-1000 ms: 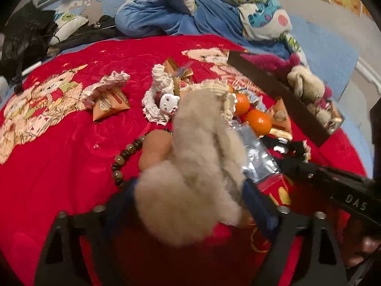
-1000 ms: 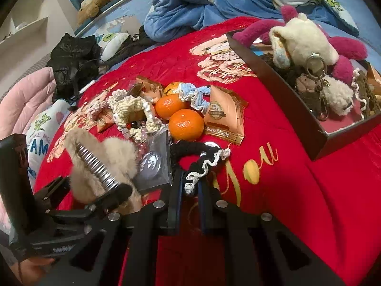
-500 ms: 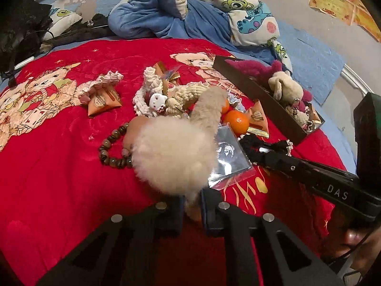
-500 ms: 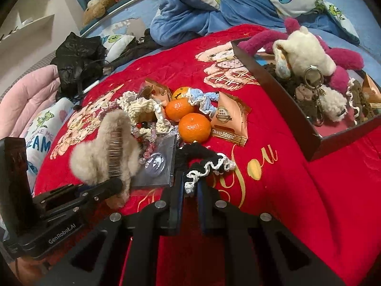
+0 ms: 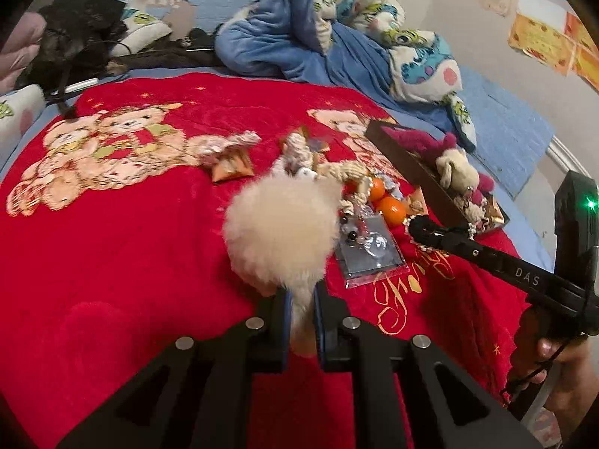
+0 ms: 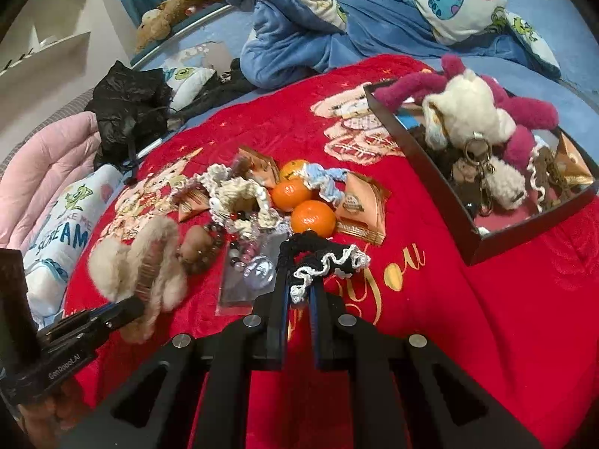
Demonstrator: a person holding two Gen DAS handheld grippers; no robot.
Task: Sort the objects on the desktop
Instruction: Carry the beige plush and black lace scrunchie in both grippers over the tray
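Note:
My left gripper (image 5: 300,295) is shut on a beige fluffy hair clip (image 5: 280,235), held above the red blanket; it also shows in the right wrist view (image 6: 138,265). My right gripper (image 6: 299,292) is shut on a black scrunchie with white lace trim (image 6: 322,258). A pile lies on the blanket: two tangerines (image 6: 312,217), snack packets (image 6: 361,205), crocheted scrunchies (image 6: 239,191), a bead bracelet (image 6: 209,247) and a clear bag of beads (image 6: 254,265). A dark box (image 6: 426,157) at the right holds plush toys (image 6: 468,112) and keychains.
The red blanket (image 6: 486,299) covers a bed. Blue bedding and a cartoon duvet (image 6: 337,18) are heaped at the back. A black bag (image 6: 127,112) and a pink quilt (image 6: 41,176) lie at the left.
My left gripper closed on the fluffy clip and lifted it back from the pile. My right gripper kept hold of the black scrunchie and rose slightly.

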